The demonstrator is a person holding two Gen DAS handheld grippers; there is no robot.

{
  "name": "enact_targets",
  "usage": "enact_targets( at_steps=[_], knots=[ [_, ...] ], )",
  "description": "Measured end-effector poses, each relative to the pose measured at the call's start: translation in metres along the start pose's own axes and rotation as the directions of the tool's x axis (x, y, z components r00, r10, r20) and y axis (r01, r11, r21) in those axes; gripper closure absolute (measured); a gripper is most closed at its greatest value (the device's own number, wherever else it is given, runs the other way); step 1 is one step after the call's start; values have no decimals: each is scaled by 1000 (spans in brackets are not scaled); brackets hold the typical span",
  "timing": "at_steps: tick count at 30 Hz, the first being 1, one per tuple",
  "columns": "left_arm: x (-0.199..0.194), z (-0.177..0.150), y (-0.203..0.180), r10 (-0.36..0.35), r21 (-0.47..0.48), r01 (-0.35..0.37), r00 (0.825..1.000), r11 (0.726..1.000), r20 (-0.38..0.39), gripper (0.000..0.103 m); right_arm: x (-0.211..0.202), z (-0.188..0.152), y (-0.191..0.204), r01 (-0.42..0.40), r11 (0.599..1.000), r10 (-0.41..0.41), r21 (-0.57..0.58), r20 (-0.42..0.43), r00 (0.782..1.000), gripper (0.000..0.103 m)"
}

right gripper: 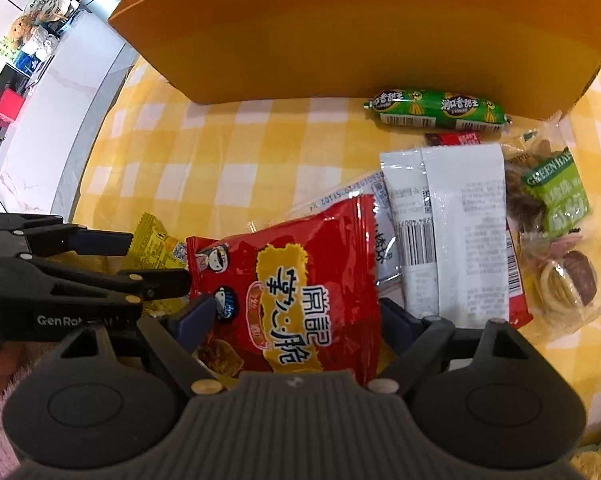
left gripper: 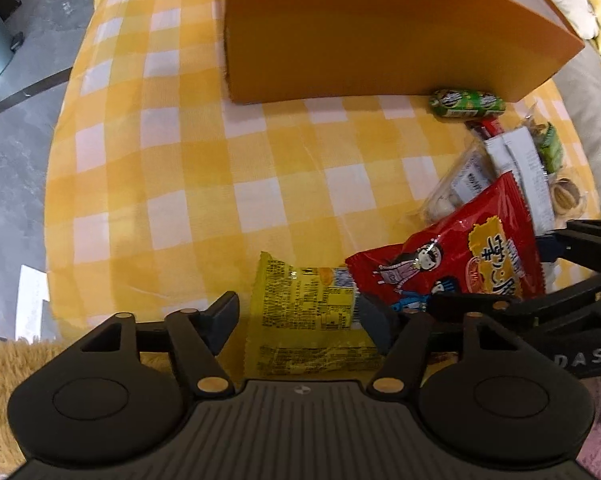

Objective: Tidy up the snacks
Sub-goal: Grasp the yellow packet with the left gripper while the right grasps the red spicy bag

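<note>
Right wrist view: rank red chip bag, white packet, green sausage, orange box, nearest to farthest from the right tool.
1. Red chip bag: between the open fingers of the right tool.
2. White packet: just past it, to the right.
3. Green sausage: farther back, right of centre.
4. Orange box: behind the sausage, across the back.

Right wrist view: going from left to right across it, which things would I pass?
The other gripper → yellow packet → red crisp bag → white packet → green-labelled clear bag of biscuits. All lie on the yellow checked cloth.
</note>
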State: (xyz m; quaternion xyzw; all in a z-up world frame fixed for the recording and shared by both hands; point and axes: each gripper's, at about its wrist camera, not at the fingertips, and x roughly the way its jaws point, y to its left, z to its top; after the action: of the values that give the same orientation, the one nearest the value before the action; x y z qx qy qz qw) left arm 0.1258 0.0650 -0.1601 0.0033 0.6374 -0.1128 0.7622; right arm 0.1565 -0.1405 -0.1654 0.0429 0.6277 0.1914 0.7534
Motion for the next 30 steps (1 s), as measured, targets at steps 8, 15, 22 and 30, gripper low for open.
enact_targets(
  at_steps=[8, 15, 22, 30],
  knots=[
    [-16, -3, -2, 6, -13, -6, 1000, 1000, 21, 74, -20, -4, -5, -49, 998, 48, 41, 16, 999, 59],
    [-46, -8, 5, -108, -81, 114, 991, 990, 84, 89, -48, -10, -3, -89, 995, 86, 36, 73, 994, 73],
    [-62, -11, -28, -179, -33, 185, 974, 982, 137, 94, -76, -21, 2, 37, 998, -29, -56, 147, 989, 85],
    [-40, -8, -64, -25, 46, 21, 995, 999, 93, 84, -79, -30, -17, -62, 998, 61, 5, 135, 989, 85]
  ],
)
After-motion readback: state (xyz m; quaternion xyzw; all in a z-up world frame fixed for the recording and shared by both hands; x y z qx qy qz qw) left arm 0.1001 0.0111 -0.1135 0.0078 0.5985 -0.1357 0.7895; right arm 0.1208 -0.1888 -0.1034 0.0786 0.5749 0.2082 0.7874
